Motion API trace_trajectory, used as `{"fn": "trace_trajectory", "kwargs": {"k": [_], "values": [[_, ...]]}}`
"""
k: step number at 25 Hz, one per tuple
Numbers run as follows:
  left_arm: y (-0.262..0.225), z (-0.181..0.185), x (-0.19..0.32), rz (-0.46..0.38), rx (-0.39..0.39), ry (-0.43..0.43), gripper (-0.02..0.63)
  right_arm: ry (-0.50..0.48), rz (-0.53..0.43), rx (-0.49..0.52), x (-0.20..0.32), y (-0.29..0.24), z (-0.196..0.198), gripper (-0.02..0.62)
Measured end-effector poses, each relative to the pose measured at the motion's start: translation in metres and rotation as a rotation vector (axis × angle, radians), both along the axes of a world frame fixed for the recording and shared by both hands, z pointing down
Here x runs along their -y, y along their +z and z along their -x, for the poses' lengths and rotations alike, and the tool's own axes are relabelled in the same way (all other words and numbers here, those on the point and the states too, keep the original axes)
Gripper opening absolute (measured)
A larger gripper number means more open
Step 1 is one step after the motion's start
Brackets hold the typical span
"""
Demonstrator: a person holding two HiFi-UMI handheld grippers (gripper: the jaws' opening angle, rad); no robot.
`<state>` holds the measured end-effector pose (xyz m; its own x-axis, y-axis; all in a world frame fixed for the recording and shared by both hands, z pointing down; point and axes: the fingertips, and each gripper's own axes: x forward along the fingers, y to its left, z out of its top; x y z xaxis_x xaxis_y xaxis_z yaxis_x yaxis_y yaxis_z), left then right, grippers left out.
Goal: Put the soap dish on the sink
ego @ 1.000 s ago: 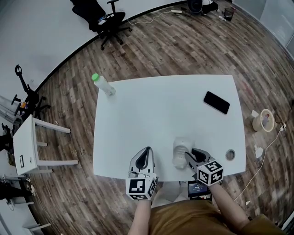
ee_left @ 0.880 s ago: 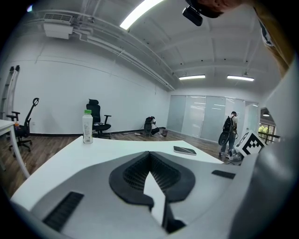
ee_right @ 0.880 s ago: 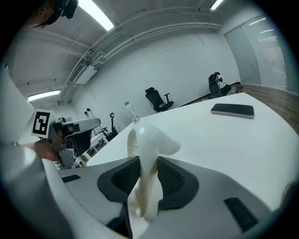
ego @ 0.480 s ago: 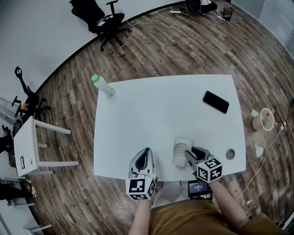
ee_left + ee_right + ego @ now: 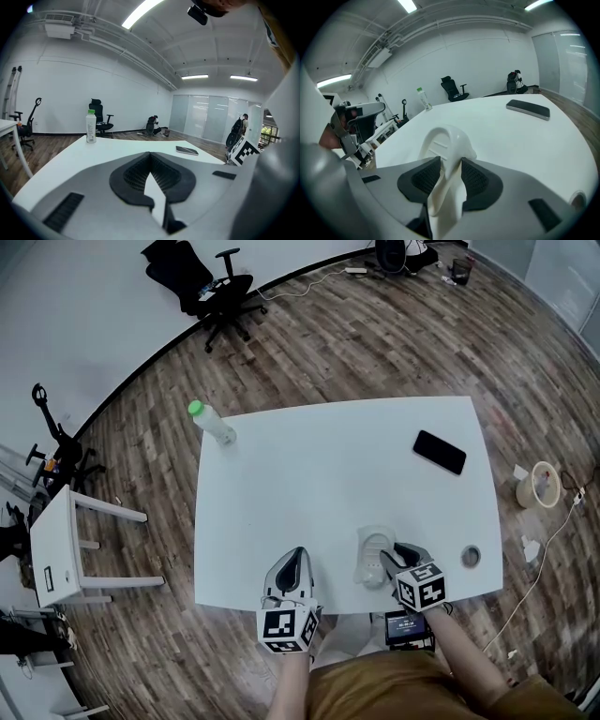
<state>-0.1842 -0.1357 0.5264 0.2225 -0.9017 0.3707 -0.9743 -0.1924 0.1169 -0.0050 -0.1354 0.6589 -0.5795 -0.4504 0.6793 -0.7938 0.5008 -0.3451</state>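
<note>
The white soap dish (image 5: 371, 554) lies on the white table (image 5: 328, 474) near its front edge. In the right gripper view the soap dish (image 5: 443, 154) sits between the ribbed black pads (image 5: 423, 179), its near rim pinched. My right gripper (image 5: 387, 562) is shut on it. At the front edge, left of the dish, my left gripper (image 5: 292, 565) is shut with nothing in it; in the left gripper view its pads (image 5: 136, 174) meet at the tips. No sink is in view.
A black phone (image 5: 441, 452) lies at the table's right side. A clear bottle with a green cap (image 5: 212, 423) stands at the far left corner. A round grommet (image 5: 471, 556) sits near the front right corner. An office chair (image 5: 202, 277) and a small white side table (image 5: 66, 545) stand on the wood floor.
The right gripper has shifted slightly left and nearer the table's front edge with the soap dish in it. The left gripper has stayed put.
</note>
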Motion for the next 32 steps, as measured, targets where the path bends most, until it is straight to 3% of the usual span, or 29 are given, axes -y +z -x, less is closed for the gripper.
{"fn": "trace_trajectory", "kwargs": {"k": [4, 20, 32], "values": [[0.002, -0.001, 0.001, 0.002, 0.0, 0.002, 0.008, -0.014, -0.009, -0.05, 0.002, 0.001, 0.001, 0.127], [-0.002, 0.001, -0.005, 0.007, 0.027, 0.003, 0.008, 0.004, 0.008, -0.071, 0.002, -0.002, 0.0, 0.127], [-0.001, -0.008, -0.004, 0.005, 0.056, 0.046, 0.008, 0.066, -0.068, -0.137, 0.009, -0.014, -0.011, 0.127]]}}
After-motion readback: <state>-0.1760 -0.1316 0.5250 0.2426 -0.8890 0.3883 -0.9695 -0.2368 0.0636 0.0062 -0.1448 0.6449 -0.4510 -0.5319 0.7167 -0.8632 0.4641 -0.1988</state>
